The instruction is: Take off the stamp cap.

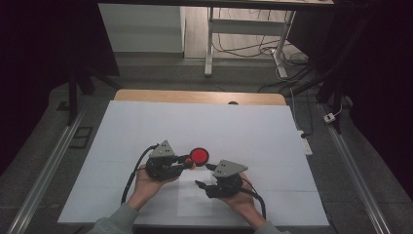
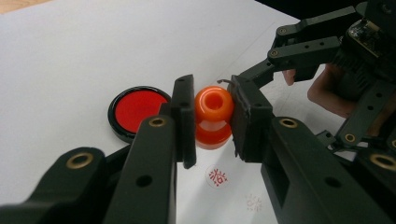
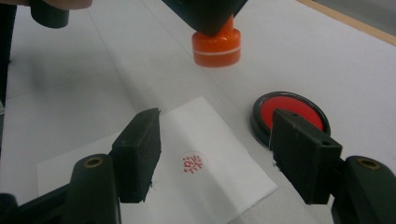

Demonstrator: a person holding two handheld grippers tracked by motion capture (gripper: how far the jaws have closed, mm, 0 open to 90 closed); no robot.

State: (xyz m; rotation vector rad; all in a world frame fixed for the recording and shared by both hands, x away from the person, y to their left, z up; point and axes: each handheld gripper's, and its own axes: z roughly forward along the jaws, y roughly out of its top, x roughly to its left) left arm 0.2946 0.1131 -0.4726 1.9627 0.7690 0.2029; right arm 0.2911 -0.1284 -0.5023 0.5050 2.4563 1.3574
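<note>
An orange stamp (image 2: 213,116) with a hollow knob hangs upright between the pads of my left gripper (image 2: 212,89), which is shut on it just above the table. From above, the stamp (image 1: 190,164) sits beside a round black ink pad (image 1: 199,155) with a red centre. My right gripper (image 3: 217,126) is open over a small white sheet (image 3: 219,186) bearing a red stamp mark (image 3: 194,164), with nothing between its jaws. The ink pad (image 3: 292,109) lies just past its right jaw, and the stamp (image 3: 216,44) hangs farther off. From above, my right gripper (image 1: 203,175) is near the left one.
A white cover (image 1: 195,126) spreads over the wooden table (image 1: 199,96). A second, fainter red mark (image 2: 253,203) shows on the sheet. Desk legs and cables (image 1: 253,48) stand on the floor beyond the far edge. Metal rails (image 1: 46,165) run along both sides.
</note>
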